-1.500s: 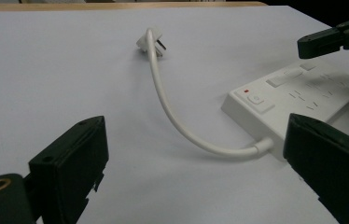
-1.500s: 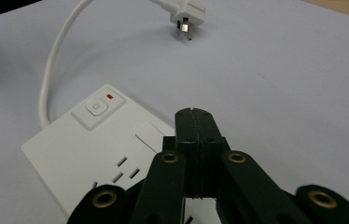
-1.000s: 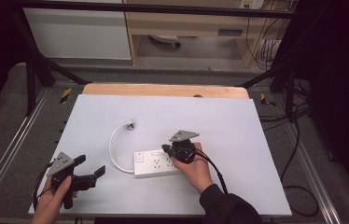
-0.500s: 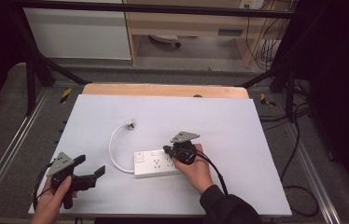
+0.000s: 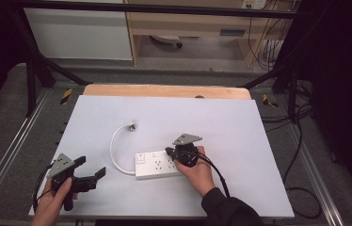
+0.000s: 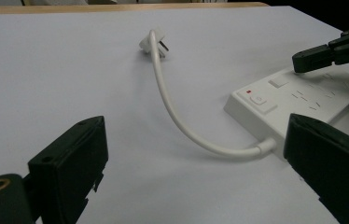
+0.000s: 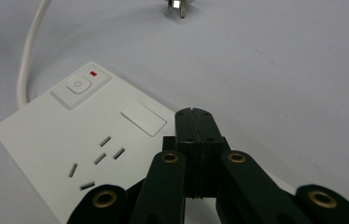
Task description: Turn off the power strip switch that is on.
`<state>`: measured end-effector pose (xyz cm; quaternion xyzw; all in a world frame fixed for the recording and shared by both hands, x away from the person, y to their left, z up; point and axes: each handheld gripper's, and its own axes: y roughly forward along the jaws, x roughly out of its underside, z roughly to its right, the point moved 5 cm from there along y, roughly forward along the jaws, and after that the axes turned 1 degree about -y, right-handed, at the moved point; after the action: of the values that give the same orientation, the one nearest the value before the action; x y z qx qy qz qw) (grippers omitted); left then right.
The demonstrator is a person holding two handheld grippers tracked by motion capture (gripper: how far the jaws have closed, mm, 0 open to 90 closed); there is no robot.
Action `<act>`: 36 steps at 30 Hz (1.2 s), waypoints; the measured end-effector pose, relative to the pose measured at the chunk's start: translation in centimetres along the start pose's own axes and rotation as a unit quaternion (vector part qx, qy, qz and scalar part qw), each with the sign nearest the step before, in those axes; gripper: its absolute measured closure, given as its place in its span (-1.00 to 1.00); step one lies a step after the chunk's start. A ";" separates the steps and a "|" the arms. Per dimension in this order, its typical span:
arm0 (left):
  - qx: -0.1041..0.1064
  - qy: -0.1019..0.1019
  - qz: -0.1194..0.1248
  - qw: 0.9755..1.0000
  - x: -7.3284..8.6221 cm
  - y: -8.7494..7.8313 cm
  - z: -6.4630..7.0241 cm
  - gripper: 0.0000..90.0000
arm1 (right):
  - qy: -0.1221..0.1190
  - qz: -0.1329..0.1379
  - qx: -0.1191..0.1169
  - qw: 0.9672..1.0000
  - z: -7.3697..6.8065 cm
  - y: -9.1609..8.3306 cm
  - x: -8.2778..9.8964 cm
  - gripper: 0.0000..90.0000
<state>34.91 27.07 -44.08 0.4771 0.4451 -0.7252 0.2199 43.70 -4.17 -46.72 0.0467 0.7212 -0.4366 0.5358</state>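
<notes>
Right claw (image 5: 168,151), pressed together, is resting over the power strip (image 5: 157,165) mid-table (image 5: 259,141); left claw (image 5: 94,172) is waiting spread. Plug (image 5: 131,125) is lying loose, handling barely begun.

My left gripper (image 5: 91,175) and right gripper (image 5: 170,151) are black, each topped by a grey three-cornered plate with a black cable trailing off. Brass-ringed screw holes dot the jaw links. My right sleeve (image 5: 230,211) looks black, perhaps dark navy.
</notes>
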 end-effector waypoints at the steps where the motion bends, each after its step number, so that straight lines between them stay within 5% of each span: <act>1: 0.000 0.000 0.000 1.000 0.0 0.0 0.0 -0.86 | -0.001 0.000 -0.001 1.000 0.0 0.0 0.0 1.00; 36: 0.001 0.001 -0.001 1.000 0.0 0.0 0.0 -0.86 | 0.004 -0.001 0.017 1.000 1.2 -0.7 0.4 1.00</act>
<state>34.92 27.06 -44.10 0.4777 0.4449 -0.7253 0.2185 44.04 -5.62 -46.73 0.0570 0.7159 -0.4497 0.5310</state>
